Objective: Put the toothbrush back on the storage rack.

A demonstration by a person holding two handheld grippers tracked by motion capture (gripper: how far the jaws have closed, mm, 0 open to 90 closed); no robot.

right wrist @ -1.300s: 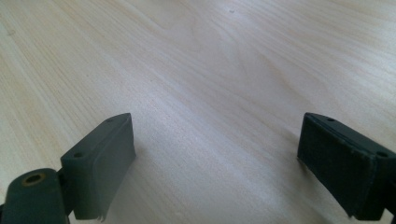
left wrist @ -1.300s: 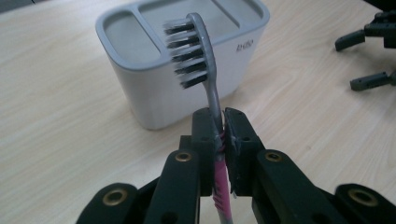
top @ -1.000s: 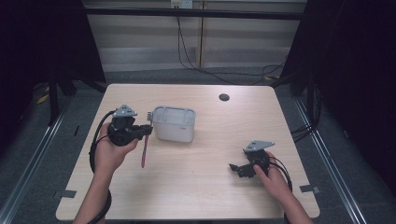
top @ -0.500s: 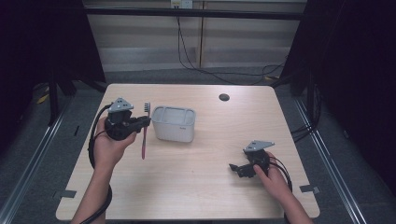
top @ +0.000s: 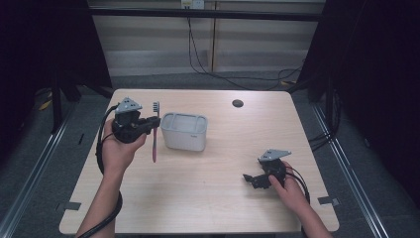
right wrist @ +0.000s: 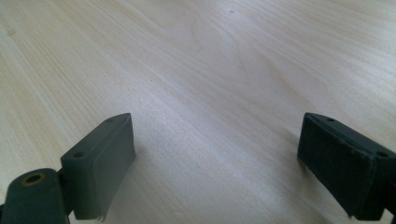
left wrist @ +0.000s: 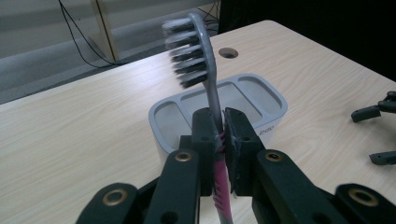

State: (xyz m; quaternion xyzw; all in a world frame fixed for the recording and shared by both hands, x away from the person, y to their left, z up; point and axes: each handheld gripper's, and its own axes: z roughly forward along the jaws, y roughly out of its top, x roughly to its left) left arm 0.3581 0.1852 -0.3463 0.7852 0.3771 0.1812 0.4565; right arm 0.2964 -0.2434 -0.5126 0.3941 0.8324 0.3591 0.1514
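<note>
The left gripper clamps a pink-and-grey plastic toothbrush upright above the tabletop's left side, beside the grey compartmented plastic holder. The right gripper rests released near the front-right edge. Gripped mid-handle, the toothbrush could pivot and miss a compartment.

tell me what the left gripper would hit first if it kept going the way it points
Probably the grey holder: it sits straight ahead of the left gripper, which is shut on the toothbrush. Depth is unclear.
</note>
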